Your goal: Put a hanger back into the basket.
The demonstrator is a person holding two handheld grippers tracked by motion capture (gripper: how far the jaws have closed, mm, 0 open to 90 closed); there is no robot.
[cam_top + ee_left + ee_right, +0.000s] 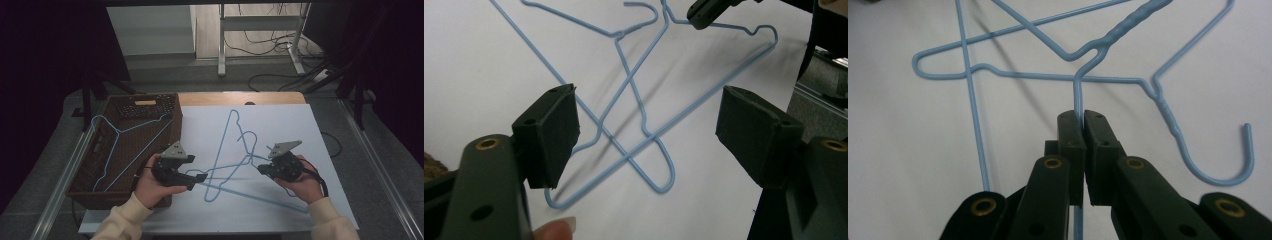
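Note:
Two light-blue wire hangers lie crossed on the white tabletop. One hanger (260, 198) stretches its long bar toward the near right. The other hanger (220, 150) points a corner toward the far edge. My right gripper (261, 169) (1080, 117) is shut on a hanger's hook wire (1076, 95), just below its twisted neck (1130, 22). My left gripper (197, 177) (649, 115) stands open just above the crossed hanger wires (626, 155), nothing between its jaws. In the left gripper view the right gripper's tip (706, 11) shows at the top.
A brown wicker basket (170, 107) stands at the table's left with a third blue hanger (117, 135) lying across it. The white tabletop (300, 130) runs bare to the right. Cables and a metal stand (222, 45) sit on the floor beyond.

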